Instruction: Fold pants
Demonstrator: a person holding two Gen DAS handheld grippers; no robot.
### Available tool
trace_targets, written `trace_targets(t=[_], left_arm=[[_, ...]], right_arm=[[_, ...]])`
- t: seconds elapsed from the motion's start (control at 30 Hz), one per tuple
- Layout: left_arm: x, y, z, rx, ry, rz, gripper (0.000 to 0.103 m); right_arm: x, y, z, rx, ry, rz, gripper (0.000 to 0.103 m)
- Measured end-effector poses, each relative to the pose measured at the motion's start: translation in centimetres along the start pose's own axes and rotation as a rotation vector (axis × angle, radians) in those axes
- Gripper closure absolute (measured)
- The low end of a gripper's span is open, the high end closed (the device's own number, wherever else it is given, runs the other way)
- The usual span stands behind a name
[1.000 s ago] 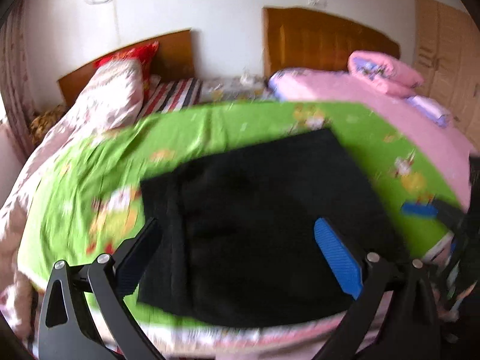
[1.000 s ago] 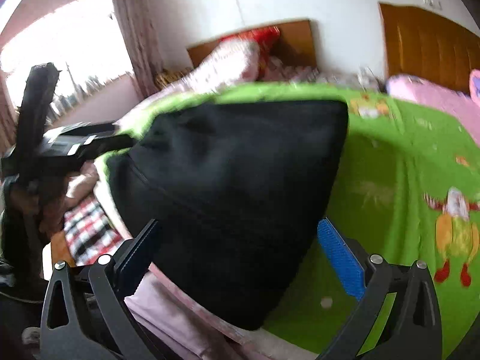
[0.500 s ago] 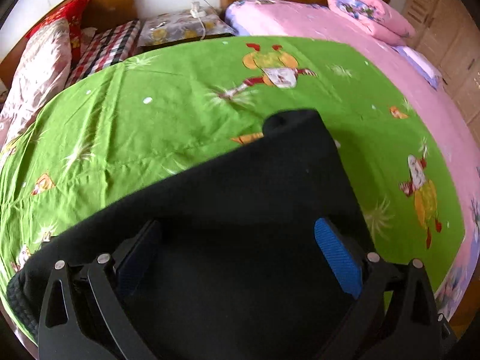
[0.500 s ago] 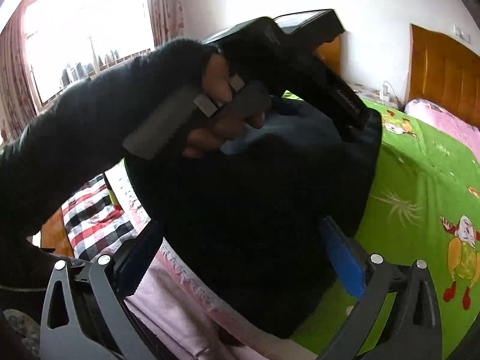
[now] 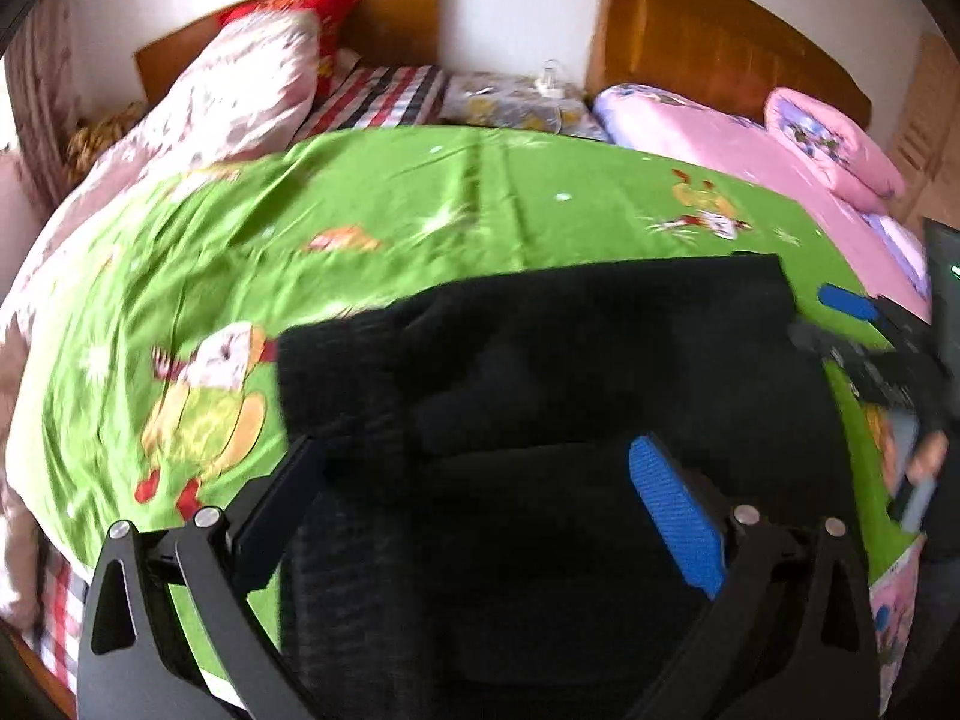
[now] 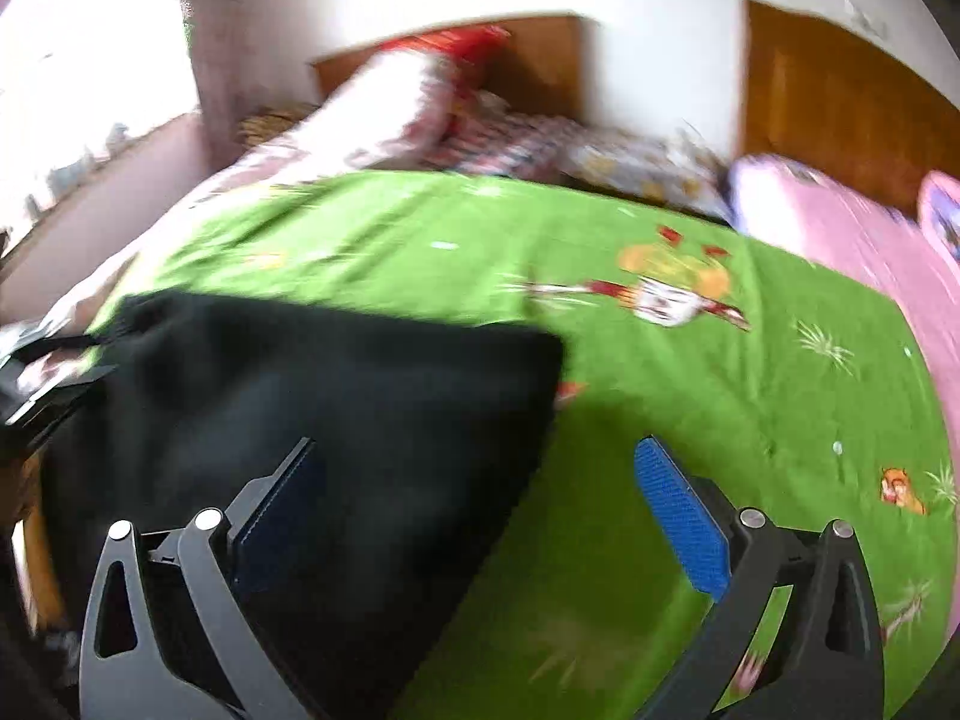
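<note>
The black pants (image 5: pixel 570 396) lie folded into a block on the green cartoon bedsheet (image 5: pixel 360 228), near the bed's front edge. My left gripper (image 5: pixel 474 504) is open above the pants' near part and holds nothing. The right gripper shows at the far right of the left wrist view (image 5: pixel 852 306), beside the pants' right edge. In the right wrist view the pants (image 6: pixel 300 408) fill the lower left and my right gripper (image 6: pixel 480 510) is open over their right edge and the sheet (image 6: pixel 720 396). The left gripper shows at the left border there (image 6: pixel 42 372).
A floral quilt roll (image 5: pixel 240 102) and red pillow (image 5: pixel 300 12) lie at the bed's head. A second bed with pink bedding (image 5: pixel 750 144) stands to the right. Wooden headboards (image 5: pixel 708 42) line the wall. A bright window (image 6: pixel 78 90) is on the left.
My left gripper has pulled back and tilted up, so more of the bed shows. My right gripper has swung right, off the left hand, toward the pants' right edge. Both stay open.
</note>
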State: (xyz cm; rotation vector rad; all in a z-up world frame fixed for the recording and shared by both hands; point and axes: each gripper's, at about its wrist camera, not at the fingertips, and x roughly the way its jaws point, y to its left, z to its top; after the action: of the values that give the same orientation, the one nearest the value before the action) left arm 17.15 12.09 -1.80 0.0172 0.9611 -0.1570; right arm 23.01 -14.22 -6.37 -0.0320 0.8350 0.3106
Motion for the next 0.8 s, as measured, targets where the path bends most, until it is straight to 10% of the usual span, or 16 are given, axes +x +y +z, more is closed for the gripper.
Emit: trace_targets(t=[0.27,0.6,0.8], left_arm=[[0.3,2.5,-1.1,-0.048,-0.013,-0.024,0.002],[-4.2,0.9,-5.5,-0.01,-0.194,0.033,0.002],[-5.0,0.8,-8.8,0.035,-0.233,0.099,0.001]], right_arm=[[-3.3,-3.7,-1.5,0.209,-0.088,0.027,0.004],[-11.0,7.9,-11.3,-0.014,-0.147,0.206,0.004],[-11.8,8.5,-14.8,-0.035,-0.135,0.13,0.004]])
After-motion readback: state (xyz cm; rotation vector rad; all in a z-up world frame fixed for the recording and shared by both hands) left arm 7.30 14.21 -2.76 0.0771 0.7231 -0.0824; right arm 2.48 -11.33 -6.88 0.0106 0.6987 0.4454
